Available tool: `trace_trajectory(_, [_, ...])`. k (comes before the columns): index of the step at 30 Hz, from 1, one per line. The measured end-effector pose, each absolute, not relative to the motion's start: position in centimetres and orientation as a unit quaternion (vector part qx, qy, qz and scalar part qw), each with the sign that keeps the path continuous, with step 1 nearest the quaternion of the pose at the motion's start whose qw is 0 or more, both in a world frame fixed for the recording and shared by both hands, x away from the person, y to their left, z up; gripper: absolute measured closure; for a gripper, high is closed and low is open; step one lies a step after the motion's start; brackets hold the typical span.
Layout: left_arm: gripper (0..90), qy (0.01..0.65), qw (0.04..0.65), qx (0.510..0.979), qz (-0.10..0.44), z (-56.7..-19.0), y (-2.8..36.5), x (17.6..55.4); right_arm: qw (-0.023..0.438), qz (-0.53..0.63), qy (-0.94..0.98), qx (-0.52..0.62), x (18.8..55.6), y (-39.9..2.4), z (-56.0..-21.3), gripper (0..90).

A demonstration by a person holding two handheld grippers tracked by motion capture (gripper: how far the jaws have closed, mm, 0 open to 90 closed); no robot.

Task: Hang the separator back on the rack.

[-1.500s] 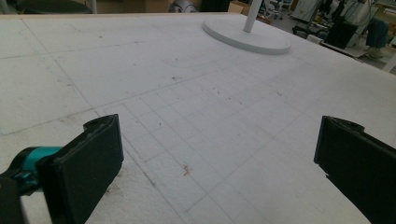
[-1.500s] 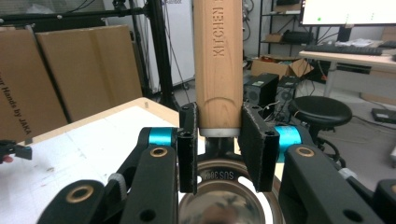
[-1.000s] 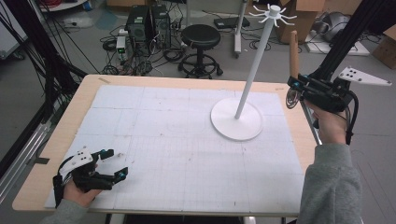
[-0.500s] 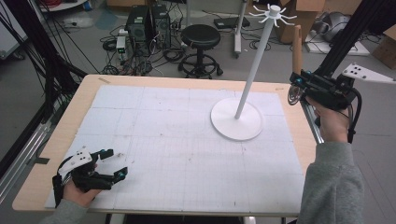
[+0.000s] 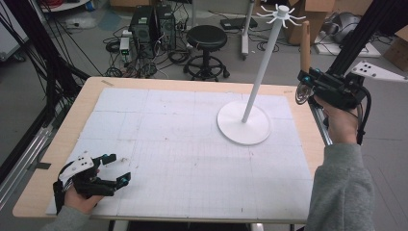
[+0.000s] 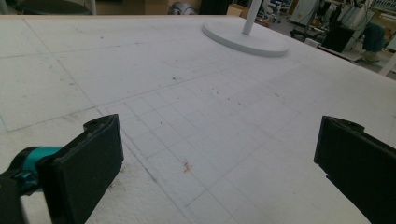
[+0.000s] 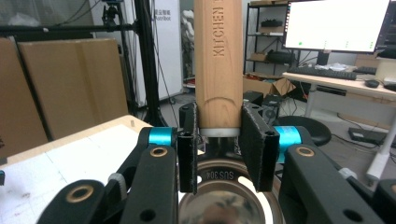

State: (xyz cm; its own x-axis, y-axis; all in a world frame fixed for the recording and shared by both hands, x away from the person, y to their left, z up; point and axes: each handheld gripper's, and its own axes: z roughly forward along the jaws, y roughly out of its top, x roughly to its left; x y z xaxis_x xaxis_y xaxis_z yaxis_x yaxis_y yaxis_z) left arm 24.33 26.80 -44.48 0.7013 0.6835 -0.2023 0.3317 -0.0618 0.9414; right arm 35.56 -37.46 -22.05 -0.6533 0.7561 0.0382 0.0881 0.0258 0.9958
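The right gripper (image 5: 308, 79) is clamped on a kitchen utensil (image 7: 218, 56) with a wooden handle and a steel bowl; in the right gripper view both pads press the handle's lower end just above the metal collar, and the stamped steel part sits below the jaws. In the high view the utensil (image 5: 304, 45) stands roughly upright beyond the right edge of the table (image 5: 91, 103), handle uppermost, well above the surface and just to the right of the white stand (image 5: 260, 79), whose hook crown (image 5: 280, 13) sits at the top of the pole. The left gripper (image 5: 113, 168) lies low at the near left corner of the white mat (image 5: 183, 144), jaws wide apart with nothing between them; the left gripper view shows bare mat between its pads. Judged step: carrying the utensil toward the stand for hanging, grip secured, hanging not yet done. Whether the handle end bears a hole or loop cannot be told. The next move would call for raising the handle tip to hook height, bringing it over one prong, then loosening only once the weight is taken; a swinging bowl could tip the stand.
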Motion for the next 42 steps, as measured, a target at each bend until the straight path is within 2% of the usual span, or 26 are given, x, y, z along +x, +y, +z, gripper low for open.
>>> trace_trajectory(23, [1.8, 0.36, 0.586, 0.71, 0.15, -44.5, 27.0, 24.2, 0.276, 0.629, 0.649, 0.328, 36.3, -37.4, -22.2, 69.7])
trace_trajectory(42, [1.8, 0.361, 0.583, 0.712, 0.15, -44.6, 27.2, 24.2, 0.258, 0.628, 0.657, 0.328, 37.0, -36.5, -22.6, 69.7])
